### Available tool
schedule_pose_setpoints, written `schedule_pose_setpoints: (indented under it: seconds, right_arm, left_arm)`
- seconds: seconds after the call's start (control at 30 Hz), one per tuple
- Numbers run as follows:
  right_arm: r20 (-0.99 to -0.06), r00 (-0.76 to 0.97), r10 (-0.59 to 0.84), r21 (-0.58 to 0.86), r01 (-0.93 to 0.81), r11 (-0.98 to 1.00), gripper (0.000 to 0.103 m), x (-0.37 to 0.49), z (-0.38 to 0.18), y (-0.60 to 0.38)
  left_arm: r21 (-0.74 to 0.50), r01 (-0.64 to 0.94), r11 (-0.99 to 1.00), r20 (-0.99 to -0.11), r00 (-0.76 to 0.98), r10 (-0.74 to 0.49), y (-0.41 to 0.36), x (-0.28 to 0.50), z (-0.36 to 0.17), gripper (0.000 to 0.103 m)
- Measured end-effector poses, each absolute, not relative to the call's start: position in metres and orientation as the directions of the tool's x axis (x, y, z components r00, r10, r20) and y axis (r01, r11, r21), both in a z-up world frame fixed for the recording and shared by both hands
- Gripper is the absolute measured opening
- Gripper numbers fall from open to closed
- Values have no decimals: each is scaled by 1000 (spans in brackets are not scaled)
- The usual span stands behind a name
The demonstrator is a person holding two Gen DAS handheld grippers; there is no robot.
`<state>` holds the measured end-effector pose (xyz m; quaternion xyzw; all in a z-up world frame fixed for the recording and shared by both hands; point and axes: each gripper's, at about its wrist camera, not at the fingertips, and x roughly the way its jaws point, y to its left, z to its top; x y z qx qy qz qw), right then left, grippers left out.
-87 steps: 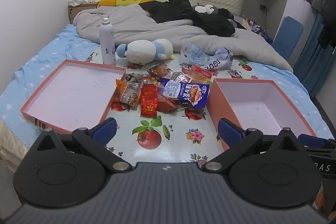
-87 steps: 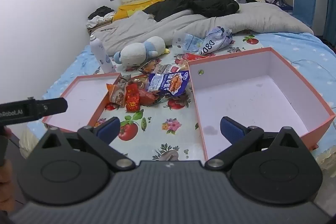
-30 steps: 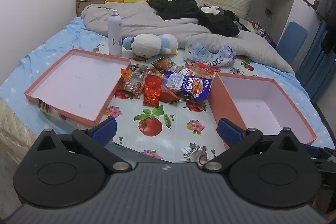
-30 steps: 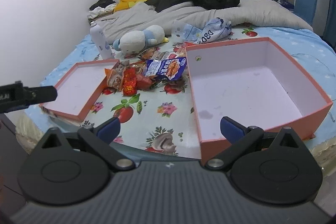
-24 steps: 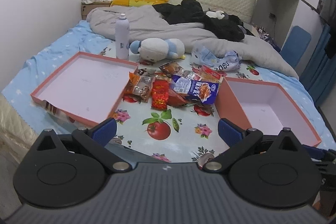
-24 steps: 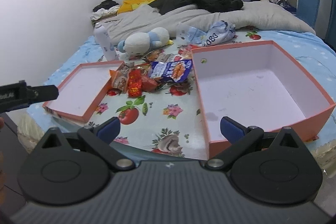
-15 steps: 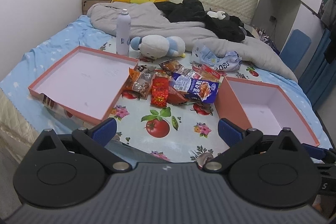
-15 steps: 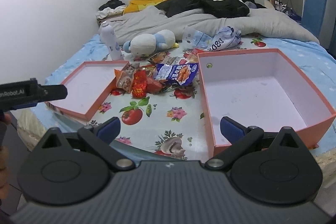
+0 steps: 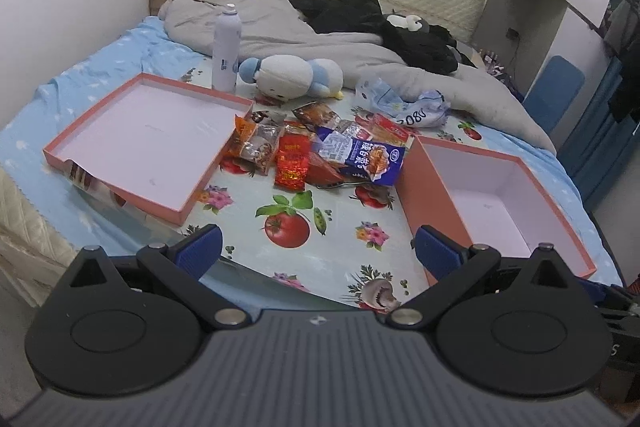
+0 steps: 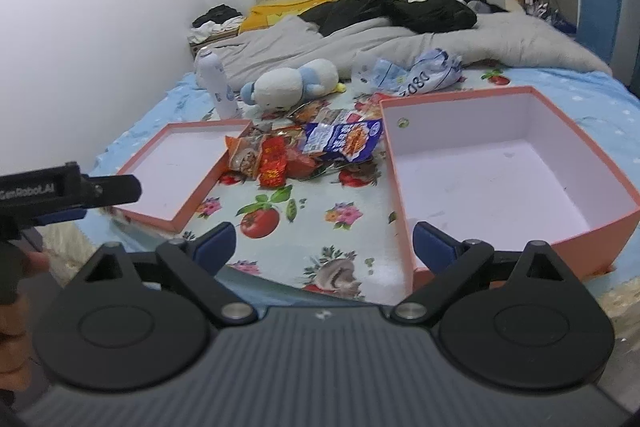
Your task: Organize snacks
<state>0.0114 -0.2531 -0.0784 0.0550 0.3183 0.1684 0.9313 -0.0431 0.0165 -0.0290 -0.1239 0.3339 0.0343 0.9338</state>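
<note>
A pile of snack packets lies on the floral cloth between two pink boxes. A blue packet and a red packet lie on top of it. The shallow box is on the left and the deep box on the right, both empty. My left gripper is open and hovers well short of the pile. My right gripper has its jaws closing with nothing between them, near the deep box. The snack pile sits ahead of it.
Behind the snacks stand a white spray bottle, a plush toy and a crumpled plastic bag. A grey blanket and black clothes cover the back of the bed. The cloth's front edge is just below both grippers.
Both wrist views have drifted slightly, and the right gripper's fingers stand a little closer together. Snacks and boxes have not moved.
</note>
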Motion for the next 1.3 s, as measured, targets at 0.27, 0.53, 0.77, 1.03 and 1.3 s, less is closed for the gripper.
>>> schedule_pose_setpoints:
  seconds: [0.27, 0.53, 0.77, 1.03, 1.3]
  right_arm:
    - [-559, 743, 367, 211, -300, 930, 90, 9, -77, -252]
    - [-554, 751, 359, 220, -284, 933, 90, 10, -81, -256]
    - [-551, 750, 366, 214, -297, 931, 91, 17, -88, -252]
    - [-561, 754, 340, 186, -286, 940, 91, 38, -96, -242]
    - [-567, 727, 386, 206, -329, 922, 90, 77, -101, -222]
  left_arm:
    - [-198, -125, 972, -638, 769, -31, 14, -46, -36, 103]
    - [-192, -107, 976, -654, 755, -46, 10, -38, -46, 103]
    - [-162, -89, 983, -666, 744, -43, 7, -18, -55, 103]
    - [-146, -66, 987, -699, 713, -56, 8, 20, -66, 103]
    - [-154, -58, 986, -720, 690, -72, 25, 67, -80, 102]
